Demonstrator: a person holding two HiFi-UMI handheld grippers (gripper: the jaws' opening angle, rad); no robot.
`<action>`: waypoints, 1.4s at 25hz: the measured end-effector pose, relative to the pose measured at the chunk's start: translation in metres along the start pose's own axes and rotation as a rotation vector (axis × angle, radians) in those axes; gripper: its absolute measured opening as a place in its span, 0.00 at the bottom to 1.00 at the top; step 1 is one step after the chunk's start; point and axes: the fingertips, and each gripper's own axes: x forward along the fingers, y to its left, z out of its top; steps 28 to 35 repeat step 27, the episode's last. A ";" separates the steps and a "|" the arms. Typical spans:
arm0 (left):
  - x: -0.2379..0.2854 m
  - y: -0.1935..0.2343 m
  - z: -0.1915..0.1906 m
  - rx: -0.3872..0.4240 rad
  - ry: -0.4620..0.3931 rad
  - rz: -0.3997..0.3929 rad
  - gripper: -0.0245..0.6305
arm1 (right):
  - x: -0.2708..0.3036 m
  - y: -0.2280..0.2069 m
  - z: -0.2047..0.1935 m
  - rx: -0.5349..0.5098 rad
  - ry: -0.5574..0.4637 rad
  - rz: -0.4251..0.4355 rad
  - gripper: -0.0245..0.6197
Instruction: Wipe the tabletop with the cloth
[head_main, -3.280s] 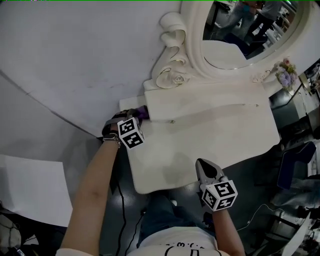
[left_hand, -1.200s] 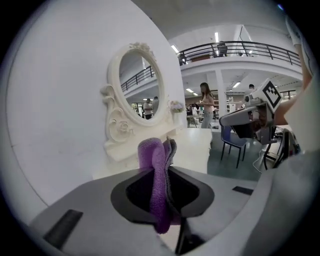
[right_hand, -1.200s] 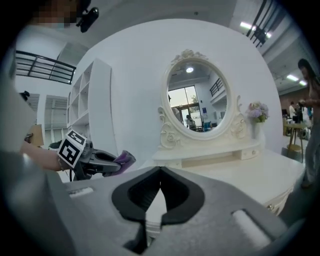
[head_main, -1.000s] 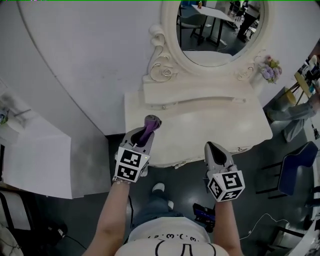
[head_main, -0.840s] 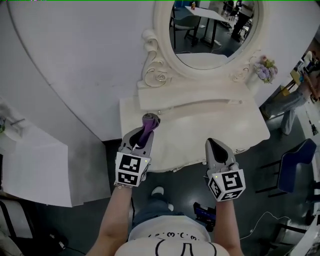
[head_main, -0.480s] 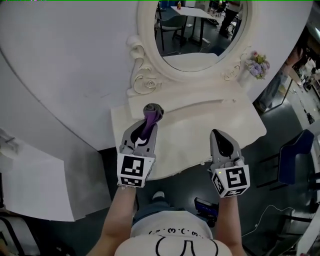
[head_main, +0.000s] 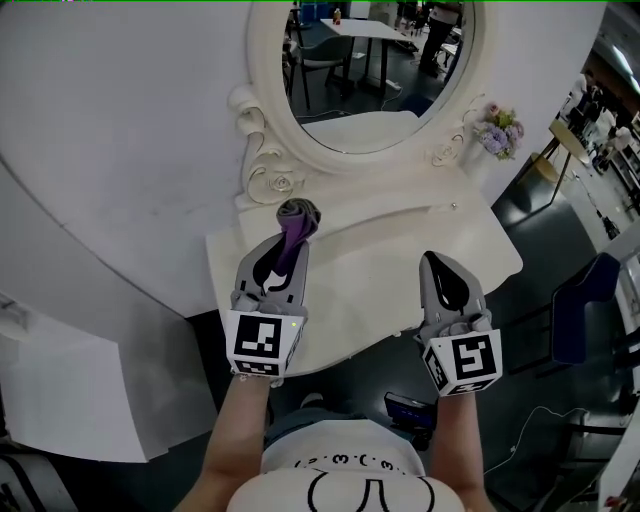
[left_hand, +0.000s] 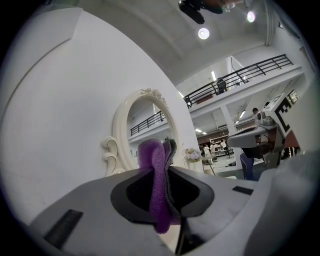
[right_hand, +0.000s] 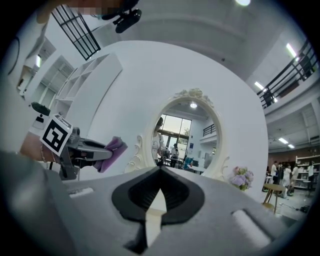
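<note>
The purple cloth (head_main: 296, 220) sticks out bunched from the tip of my left gripper (head_main: 288, 243), which is shut on it. That gripper is held in the air over the left part of the white dressing tabletop (head_main: 380, 262). In the left gripper view the cloth (left_hand: 156, 180) stands upright between the jaws. My right gripper (head_main: 441, 265) is shut and holds nothing, above the table's front right edge. From the right gripper view (right_hand: 160, 174) the left gripper (right_hand: 84, 150) and the cloth (right_hand: 114, 149) show at the left.
An oval mirror (head_main: 365, 70) in a carved white frame rises at the back of the table against a white wall. A small bunch of flowers (head_main: 497, 130) stands at the back right. A blue chair (head_main: 585, 315) and dark floor lie to the right.
The left gripper has drawn back from the table's back left corner and lifted, still holding the cloth. The right gripper stays near the front right edge. The head view has tilted up.
</note>
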 end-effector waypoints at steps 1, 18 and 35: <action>0.001 0.000 0.003 0.002 -0.007 0.006 0.15 | 0.001 -0.002 0.000 0.003 0.001 0.003 0.04; -0.004 -0.011 0.038 0.087 -0.079 0.077 0.15 | -0.003 -0.021 0.019 0.019 -0.057 0.012 0.03; -0.014 -0.020 0.040 0.088 -0.081 0.073 0.15 | -0.020 -0.021 0.020 -0.017 -0.065 -0.035 0.03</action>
